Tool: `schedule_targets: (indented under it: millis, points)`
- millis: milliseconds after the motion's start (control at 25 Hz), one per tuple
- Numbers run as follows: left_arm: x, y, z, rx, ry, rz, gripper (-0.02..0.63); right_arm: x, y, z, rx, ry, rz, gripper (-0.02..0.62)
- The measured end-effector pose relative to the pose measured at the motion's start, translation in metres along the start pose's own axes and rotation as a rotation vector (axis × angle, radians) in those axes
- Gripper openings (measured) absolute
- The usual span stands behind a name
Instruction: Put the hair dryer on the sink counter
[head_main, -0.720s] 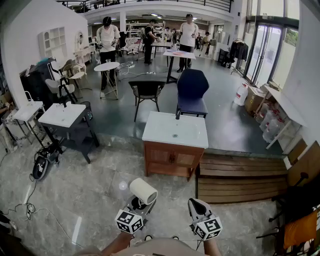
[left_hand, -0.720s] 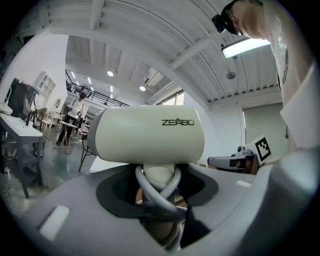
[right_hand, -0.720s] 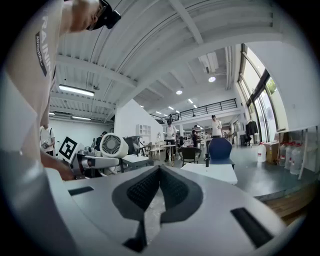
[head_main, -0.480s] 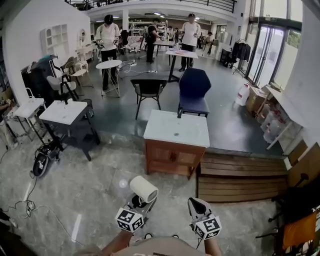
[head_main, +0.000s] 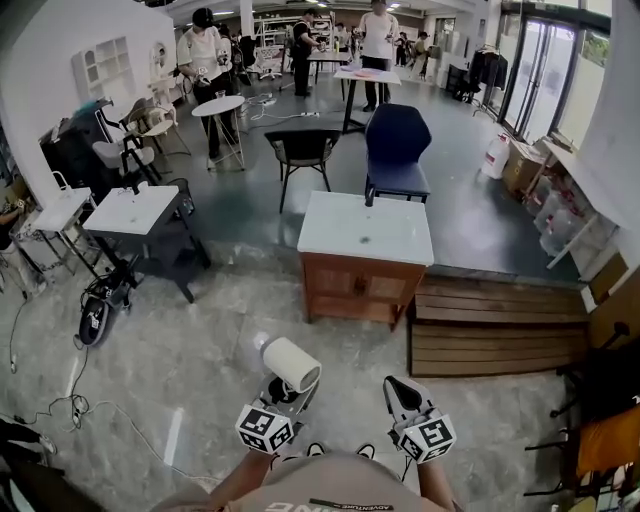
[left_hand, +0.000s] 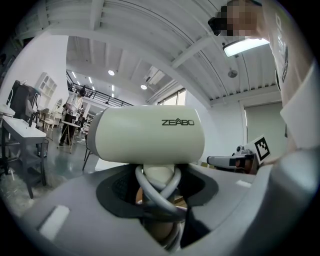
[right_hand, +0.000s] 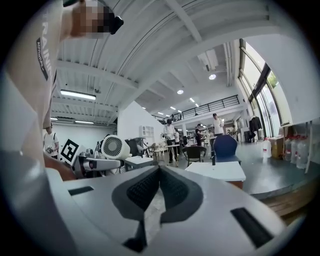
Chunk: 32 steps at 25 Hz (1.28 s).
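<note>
Workshop hall, seen from beside the operator: a person stands on the polished grey stone floor (head_main: 180, 360) with a pair of tongs in each hand, both held level and pointing ahead. The left gripper (head_main: 283, 395) pinches the cream hair dryer (head_main: 290, 364) by its handle (left_hand: 157, 176). The grey cord (left_hand: 150, 192) is looped round that handle between the jaws, and the barrel lies crosswise above them, its branded side facing back along the tongs. The right gripper (head_main: 402, 393) carries nothing, with its ridged jaws pressed together. It sits beside the dryer on the right without touching it.

The dryer is in the air over the floor, well apart from the sink counter (head_main: 330, 240), which stands straight ahead. The counter is a white top with a shallow basin and a black tap (head_main: 369, 193) at its far edge, set on a wooden cabinet (head_main: 355, 290). Behind it are a blue chair (head_main: 397, 150) and a black chair (head_main: 303, 150). To the left is a second white sink unit (head_main: 125, 212) on a dark frame, and to the right a low platform of wooden planks (head_main: 490, 322). Further back, people (head_main: 203, 55) stand among tables
</note>
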<state>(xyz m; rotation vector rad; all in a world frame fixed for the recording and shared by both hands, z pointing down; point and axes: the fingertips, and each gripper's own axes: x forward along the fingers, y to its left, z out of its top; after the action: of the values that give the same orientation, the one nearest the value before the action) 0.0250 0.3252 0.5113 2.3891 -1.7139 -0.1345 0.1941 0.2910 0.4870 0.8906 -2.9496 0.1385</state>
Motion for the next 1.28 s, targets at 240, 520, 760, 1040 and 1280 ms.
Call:
schedule_targets:
  millis: [240,520,760,1040,1280]
  points:
    - [-0.005,0.024,0.002,-0.003,0.014,0.004,0.215,0.020,0.006,-0.005,0.013,0.014,-0.015,0.006]
    - [-0.006,0.047,-0.010,-0.026,0.040,0.002,0.215,0.038,0.014,-0.018,0.025,0.040,-0.020,0.006]
    - [-0.003,0.052,-0.006,-0.028,0.034,0.004,0.215,0.048,0.013,-0.010,0.011,0.042,0.002,0.006]
    - [0.008,0.034,-0.002,-0.014,0.036,0.044,0.215,0.025,-0.005,-0.019,0.012,0.064,0.009,0.006]
    - [0.017,0.011,-0.002,-0.062,0.012,0.120,0.215,0.008,-0.024,-0.026,0.015,0.070,0.070,0.006]
